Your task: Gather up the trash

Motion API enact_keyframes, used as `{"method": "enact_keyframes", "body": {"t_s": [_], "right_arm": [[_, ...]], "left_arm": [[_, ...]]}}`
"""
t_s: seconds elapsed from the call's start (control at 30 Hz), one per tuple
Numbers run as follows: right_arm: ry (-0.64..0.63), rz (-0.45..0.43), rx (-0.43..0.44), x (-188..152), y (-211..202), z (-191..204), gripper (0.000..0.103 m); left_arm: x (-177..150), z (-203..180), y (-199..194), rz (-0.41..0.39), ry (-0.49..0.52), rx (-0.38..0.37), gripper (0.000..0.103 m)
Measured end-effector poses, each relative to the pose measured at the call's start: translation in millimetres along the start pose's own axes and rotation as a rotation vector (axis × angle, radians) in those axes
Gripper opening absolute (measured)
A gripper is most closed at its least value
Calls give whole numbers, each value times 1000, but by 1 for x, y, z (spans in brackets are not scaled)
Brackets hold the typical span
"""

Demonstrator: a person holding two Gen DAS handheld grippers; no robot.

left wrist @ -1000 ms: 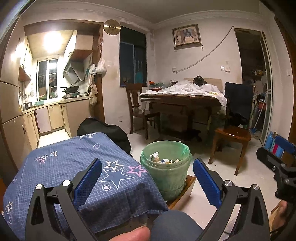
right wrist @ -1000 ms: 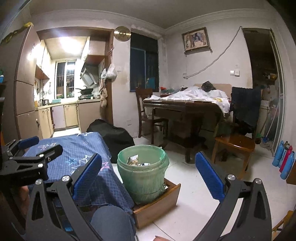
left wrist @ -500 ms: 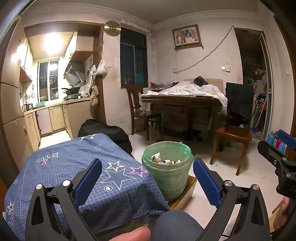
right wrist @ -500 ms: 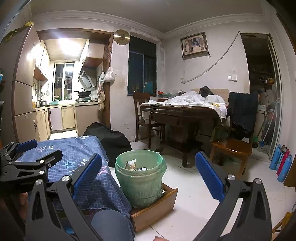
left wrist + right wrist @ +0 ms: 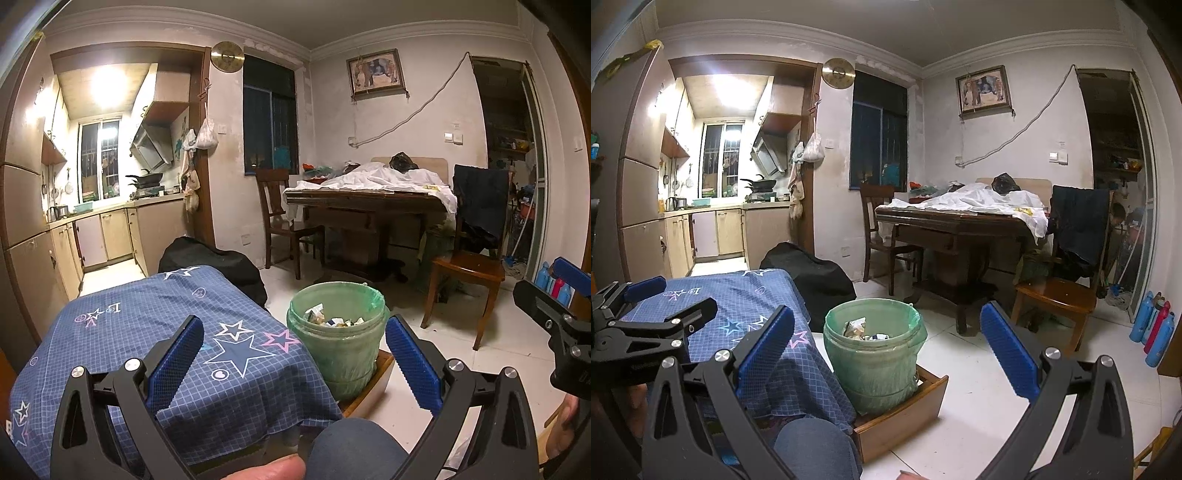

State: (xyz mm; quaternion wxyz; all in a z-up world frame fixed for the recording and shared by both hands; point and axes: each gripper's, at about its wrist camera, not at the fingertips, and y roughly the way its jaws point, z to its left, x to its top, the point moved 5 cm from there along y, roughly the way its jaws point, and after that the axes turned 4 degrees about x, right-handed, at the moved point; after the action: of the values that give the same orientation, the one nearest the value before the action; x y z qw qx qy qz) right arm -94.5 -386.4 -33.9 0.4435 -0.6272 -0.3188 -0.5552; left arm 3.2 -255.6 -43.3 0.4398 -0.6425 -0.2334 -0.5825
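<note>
The bin (image 5: pixel 338 345) was translucent green plastic, lined with a thin, crinkled green bag, and held crumpled paper scraps (image 5: pixel 332 319). It stood in a varnished wooden drawer (image 5: pixel 905 417). A matt blue cotton-like cloth (image 5: pixel 155 332) printed with stars covered the counter. The fingers (image 5: pixel 177 363) bore blue, rough-textured pads on matt black plastic frames with shiny metal screws. The floor (image 5: pixel 979 373) was glossy white tile.

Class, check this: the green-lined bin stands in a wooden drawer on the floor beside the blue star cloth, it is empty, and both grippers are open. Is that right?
One error: the bin is not empty. The right wrist view shows crumpled trash inside. It does stand in the wooden drawer beside the star cloth, and the left gripper and right gripper are open.
</note>
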Motion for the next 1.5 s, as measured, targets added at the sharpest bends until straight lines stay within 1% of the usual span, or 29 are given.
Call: {"method": "enact_keyframes", "body": {"t_s": [0.77, 0.97, 1.1, 1.23, 1.37, 1.5], "right_arm": [[1, 1, 0, 0, 1, -1, 98], [4, 0, 4, 0, -1, -1, 98], [5, -4, 10, -1, -2, 0, 98], [7, -21, 11, 0, -3, 1, 98], [22, -44, 12, 1, -6, -3, 98], [28, -46, 12, 2, -5, -4, 98]], "left_arm": [[-4, -3, 1, 2, 7, 1, 98], [-5, -4, 4, 1, 6, -13, 98], [-8, -8, 1, -16, 23, -49, 98], [-9, -13, -5, -50, 32, -83, 98], [-10, -10, -11, -86, 21, -93, 98], [-10, -9, -13, -95, 19, -95, 98]]}}
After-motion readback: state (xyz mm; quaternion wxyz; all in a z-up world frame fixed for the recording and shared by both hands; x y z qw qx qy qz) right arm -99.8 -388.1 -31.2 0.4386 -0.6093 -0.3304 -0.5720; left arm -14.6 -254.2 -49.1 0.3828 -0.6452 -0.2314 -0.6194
